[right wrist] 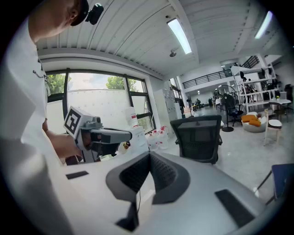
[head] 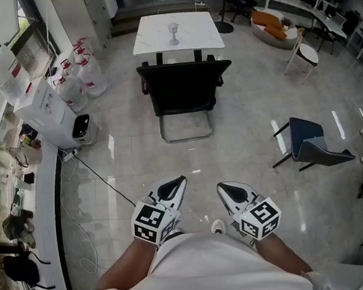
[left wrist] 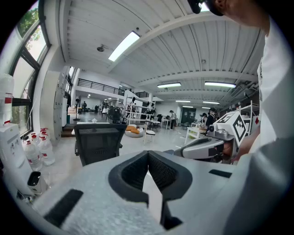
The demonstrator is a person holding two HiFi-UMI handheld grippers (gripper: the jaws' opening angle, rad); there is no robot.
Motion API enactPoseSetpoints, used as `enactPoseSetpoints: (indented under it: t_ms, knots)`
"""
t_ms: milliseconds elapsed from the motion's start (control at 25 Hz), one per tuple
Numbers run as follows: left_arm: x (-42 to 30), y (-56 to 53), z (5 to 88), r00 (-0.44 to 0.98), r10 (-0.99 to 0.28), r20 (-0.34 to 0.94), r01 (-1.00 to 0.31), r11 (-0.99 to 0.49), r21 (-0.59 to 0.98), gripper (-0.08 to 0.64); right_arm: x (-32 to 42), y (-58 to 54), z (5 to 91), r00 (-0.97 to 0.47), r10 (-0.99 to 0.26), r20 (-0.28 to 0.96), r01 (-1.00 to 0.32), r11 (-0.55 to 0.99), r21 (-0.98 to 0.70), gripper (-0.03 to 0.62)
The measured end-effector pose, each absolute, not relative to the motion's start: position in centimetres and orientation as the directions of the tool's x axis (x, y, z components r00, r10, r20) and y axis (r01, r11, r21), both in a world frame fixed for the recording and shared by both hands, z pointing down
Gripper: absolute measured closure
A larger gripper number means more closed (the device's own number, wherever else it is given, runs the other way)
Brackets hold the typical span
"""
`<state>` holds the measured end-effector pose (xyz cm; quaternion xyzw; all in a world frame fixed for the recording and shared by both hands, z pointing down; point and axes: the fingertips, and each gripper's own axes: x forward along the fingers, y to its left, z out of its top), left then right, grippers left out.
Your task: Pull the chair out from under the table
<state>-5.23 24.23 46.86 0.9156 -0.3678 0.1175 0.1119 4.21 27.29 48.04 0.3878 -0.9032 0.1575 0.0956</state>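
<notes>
The chair (head: 184,88), black with a mesh back, stands far off in the middle of the floor (head: 246,133). Its front is at the near edge of the white tabletop (head: 155,36) and its back is turned toward the person. Only the head view shows the tabletop's surface, where a glass (head: 173,34) stands alone near the middle, and the chair's loop base on the tiles. Both hand-held grippers are near the person, well apart from the chair. The left hand-held gripper (head: 176,182) and the right hand-held gripper (head: 225,187) lie side by side and point toward it. Each gripper view shows its own jaws pressed together with nothing between them. The left gripper view looks level at the chair's back (left wrist: 98,142), with the right hand-held gripper just to the right and some people far back in the hall. The right gripper view has the chair (right wrist: 200,135) right of centre, the left hand-held gripper on its left, and a window (right wrist: 101,96) with trees behind, which the head view does not show. Water bottles (head: 84,74) cluster left of the chair, and a blue chair (head: 313,148) sits well apart at the near right.
</notes>
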Motion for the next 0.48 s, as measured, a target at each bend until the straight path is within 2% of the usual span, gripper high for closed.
enactPoseSetpoints:
  t_ms: [480]
  knots:
    - [-3.6, 25.4, 46.7, 0.7, -0.646, 0.304, -0.7, -0.704, 0.118, 0.551, 5.2, 28.2, 48.0, -0.701, -0.655, 0.282, -0.713, 0.654, -0.252, 0.588]
